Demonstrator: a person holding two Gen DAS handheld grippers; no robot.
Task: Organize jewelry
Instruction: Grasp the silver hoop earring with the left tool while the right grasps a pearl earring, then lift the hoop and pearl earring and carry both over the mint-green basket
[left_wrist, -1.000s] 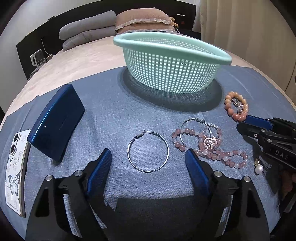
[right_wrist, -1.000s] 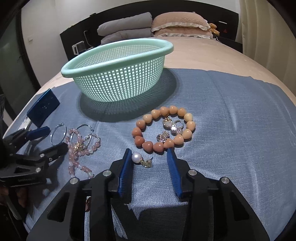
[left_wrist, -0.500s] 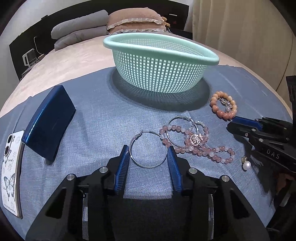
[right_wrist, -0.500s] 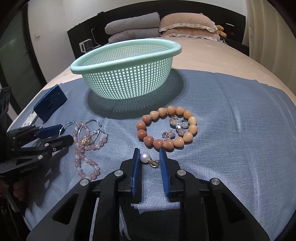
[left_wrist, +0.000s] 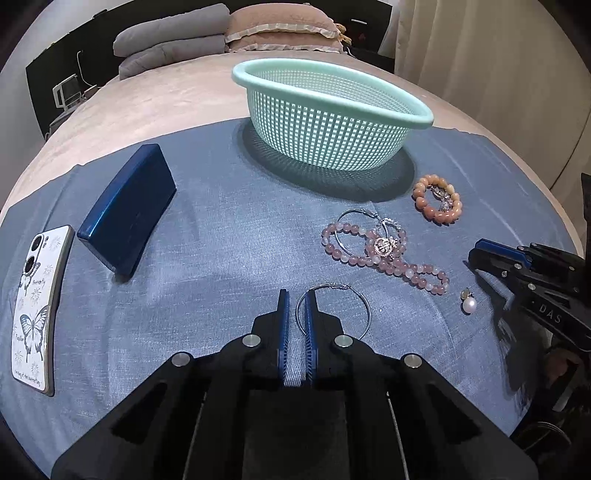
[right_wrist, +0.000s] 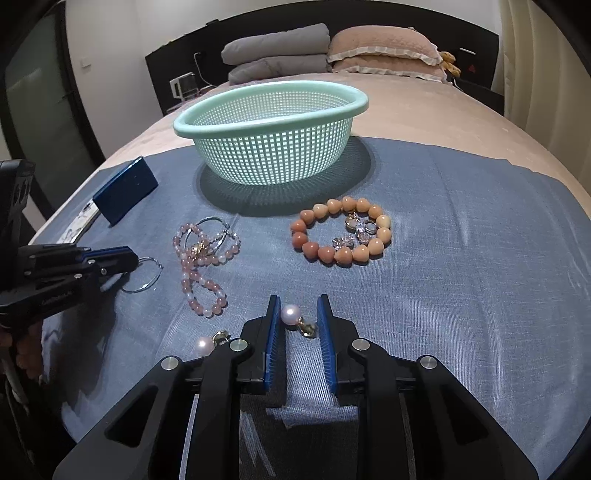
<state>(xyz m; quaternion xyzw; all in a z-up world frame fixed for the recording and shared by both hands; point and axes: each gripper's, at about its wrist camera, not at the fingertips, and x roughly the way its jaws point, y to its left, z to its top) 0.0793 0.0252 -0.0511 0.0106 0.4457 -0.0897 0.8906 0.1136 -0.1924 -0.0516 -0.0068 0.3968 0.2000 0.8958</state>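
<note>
My left gripper (left_wrist: 297, 295) is shut on the left rim of a silver hoop earring (left_wrist: 360, 306) that lies on the blue cloth. My right gripper (right_wrist: 298, 301) is open around a pearl earring (right_wrist: 290, 315), which rests on the cloth between its fingers. A second pearl earring (right_wrist: 205, 344) lies just left of it. A pink bead necklace (left_wrist: 388, 254) tangled with another hoop, and an orange bead bracelet (right_wrist: 341, 234) with small crystal pieces inside, lie in front of the mint green basket (left_wrist: 332, 122).
A dark blue case (left_wrist: 127, 210) and a phone in a butterfly cover (left_wrist: 35, 302) lie at the left on the cloth. Pillows (right_wrist: 384, 51) and folded grey bedding (right_wrist: 277, 48) are at the head of the bed.
My left gripper has closed from wide open onto the hoop's left rim. My right gripper has moved forward around the pearl earring and narrowed a little.
</note>
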